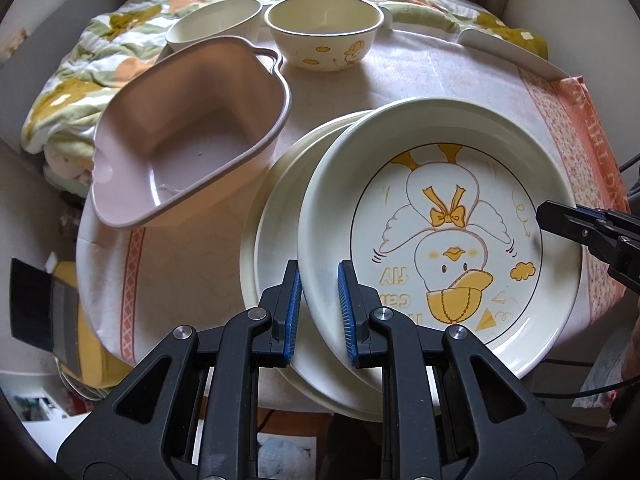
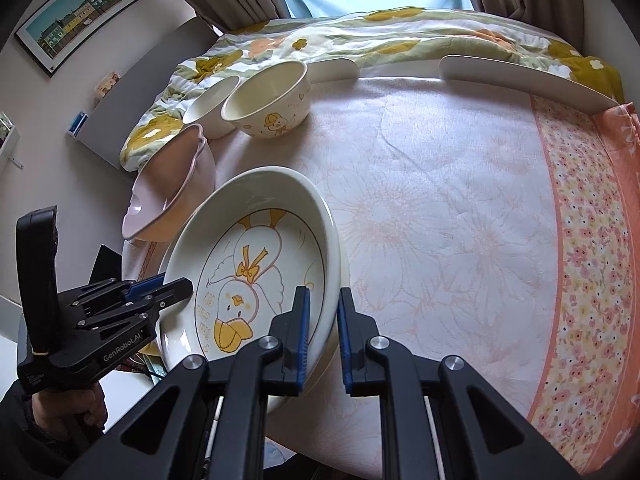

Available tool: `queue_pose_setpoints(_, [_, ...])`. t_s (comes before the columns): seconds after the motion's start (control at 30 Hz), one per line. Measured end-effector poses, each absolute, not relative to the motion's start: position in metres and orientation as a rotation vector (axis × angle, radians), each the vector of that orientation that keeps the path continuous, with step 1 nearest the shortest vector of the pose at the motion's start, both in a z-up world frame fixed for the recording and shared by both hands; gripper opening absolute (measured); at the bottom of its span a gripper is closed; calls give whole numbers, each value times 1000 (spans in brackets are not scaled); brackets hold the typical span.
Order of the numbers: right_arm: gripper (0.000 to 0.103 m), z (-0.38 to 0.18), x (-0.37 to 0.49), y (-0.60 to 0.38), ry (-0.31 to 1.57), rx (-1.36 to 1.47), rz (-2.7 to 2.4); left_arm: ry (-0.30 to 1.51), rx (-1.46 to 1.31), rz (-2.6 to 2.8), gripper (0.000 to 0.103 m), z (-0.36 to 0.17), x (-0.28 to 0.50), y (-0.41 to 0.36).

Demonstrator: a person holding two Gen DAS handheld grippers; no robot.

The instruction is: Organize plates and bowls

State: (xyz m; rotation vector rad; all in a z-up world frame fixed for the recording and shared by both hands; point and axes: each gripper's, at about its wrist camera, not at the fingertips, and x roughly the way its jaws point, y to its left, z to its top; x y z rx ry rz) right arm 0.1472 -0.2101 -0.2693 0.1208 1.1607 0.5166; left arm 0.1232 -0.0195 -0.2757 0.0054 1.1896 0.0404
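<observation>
Duck plate [image 1: 440, 236] clamped at opposite rims by left gripper [image 1: 319, 304] and right gripper [image 2: 323, 328]; lower plate [image 1: 276, 216] mostly hidden beneath.

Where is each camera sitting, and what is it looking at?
Left wrist: sits on the left gripper, looking down over the duck plate toward the pink basin and bowls; its own fingers pinch the plate's rim, the right gripper pokes in.
Right wrist: sits on the right gripper, facing the plate's other rim and the tablecloth; the left gripper and a hand show.
Shared: plate, basin, duck bowl.
</observation>
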Motion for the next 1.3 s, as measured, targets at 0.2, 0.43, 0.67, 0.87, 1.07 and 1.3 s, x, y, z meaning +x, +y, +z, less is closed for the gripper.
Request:
queue_pose_setpoints(0.2, [12, -270, 147, -209, 1163, 120, 518, 1159, 195, 103, 17, -274, 121, -39])
queue_pose_setpoints(0.43, [12, -272, 147, -205, 1163, 107, 518, 1134, 295, 135, 17, -274, 118, -44])
queue_pose_setpoints(0.67, [12, -274, 145, -197, 1158, 64, 512, 1129, 297, 148, 17, -272, 116, -39])
queue_pose_setpoints(0.87, [12, -275, 145, -195, 1158, 37, 507, 1127, 297, 156, 17, -272, 114, -40])
queue_pose_setpoints(1.07, [12, -276, 145, -194, 1159, 30, 501, 1128, 283, 162, 17, -270, 115, -37])
queue_pose_setpoints(1.3, [12, -269, 145, -195, 1133, 29, 501, 1101, 241, 170, 17, -255, 113, -35])
